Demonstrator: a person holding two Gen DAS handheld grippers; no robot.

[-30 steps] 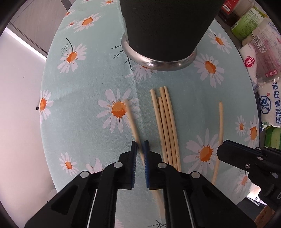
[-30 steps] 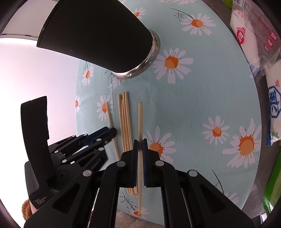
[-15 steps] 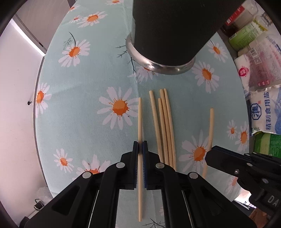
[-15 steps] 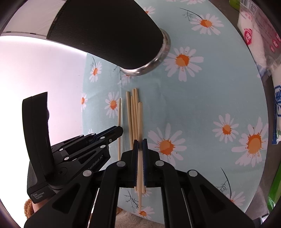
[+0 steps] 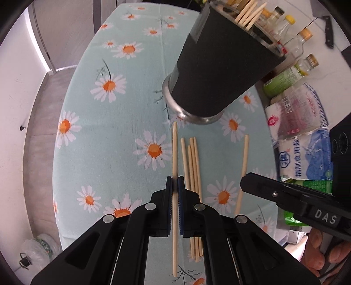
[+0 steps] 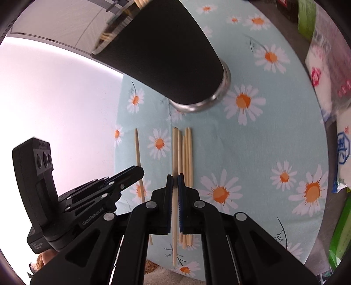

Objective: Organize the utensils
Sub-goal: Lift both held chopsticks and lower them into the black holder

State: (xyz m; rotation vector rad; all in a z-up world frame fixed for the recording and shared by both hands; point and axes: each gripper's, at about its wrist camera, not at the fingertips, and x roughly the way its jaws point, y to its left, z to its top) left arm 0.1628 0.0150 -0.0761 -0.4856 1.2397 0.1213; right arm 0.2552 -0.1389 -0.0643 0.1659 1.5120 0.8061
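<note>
My left gripper [image 5: 174, 184] is shut on a wooden chopstick [image 5: 174, 151] and holds it above the daisy tablecloth. My right gripper [image 6: 174, 181] is shut on another chopstick [image 6: 175, 151], also lifted. That chopstick also shows in the left wrist view [image 5: 244, 157], with the right gripper [image 5: 244, 185] beside it. The left gripper [image 6: 140, 171] and its chopstick [image 6: 137, 149] show in the right wrist view. Several chopsticks [image 5: 193, 162] lie side by side on the cloth between the grippers. A tall black cup [image 5: 221, 65] with a steel base stands beyond them and holds several chopsticks [image 5: 248, 15].
The table [image 5: 98, 136] has a pale green daisy cloth, and its left edge drops to the floor. Salt bags [image 5: 305, 153], food packets [image 5: 296, 107] and glass bottles [image 5: 300, 41] crowd the right side. A knife [image 5: 328, 30] lies far back right.
Both grippers have risen with their chopsticks and pulled back from the cup. The cup's open top with chopsticks inside has come into view.
</note>
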